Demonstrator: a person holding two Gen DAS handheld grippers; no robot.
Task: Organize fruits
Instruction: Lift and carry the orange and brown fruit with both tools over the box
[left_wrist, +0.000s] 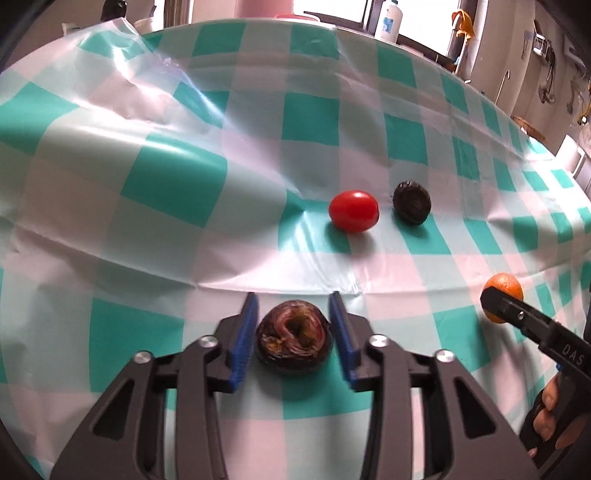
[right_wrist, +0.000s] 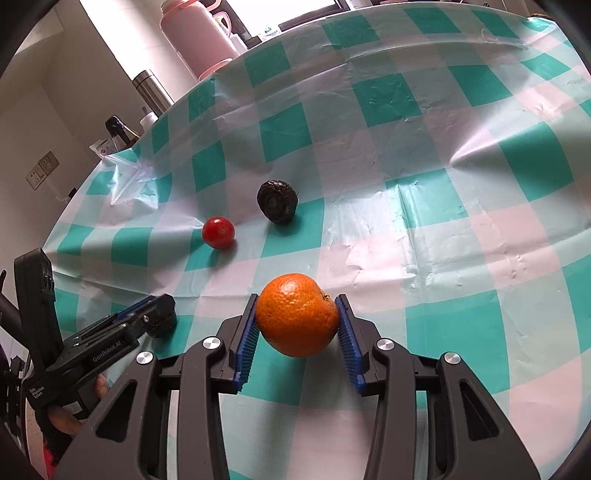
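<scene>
in the left wrist view, the left gripper (left_wrist: 293, 325) is seen partly open around a dark wrinkled fruit (left_wrist: 294, 342) lying on the checked tablecloth (left_wrist: 184, 184); slim gaps show beside both blue pads, so no grip is made. a red tomato (left_wrist: 354, 211) and a second dark fruit (left_wrist: 412, 202) lie farther off. in the right wrist view, the right gripper (right_wrist: 297, 317) is clamped on an orange (right_wrist: 297, 314); the near dark fruit is mostly hidden by the left gripper's fingers.
</scene>
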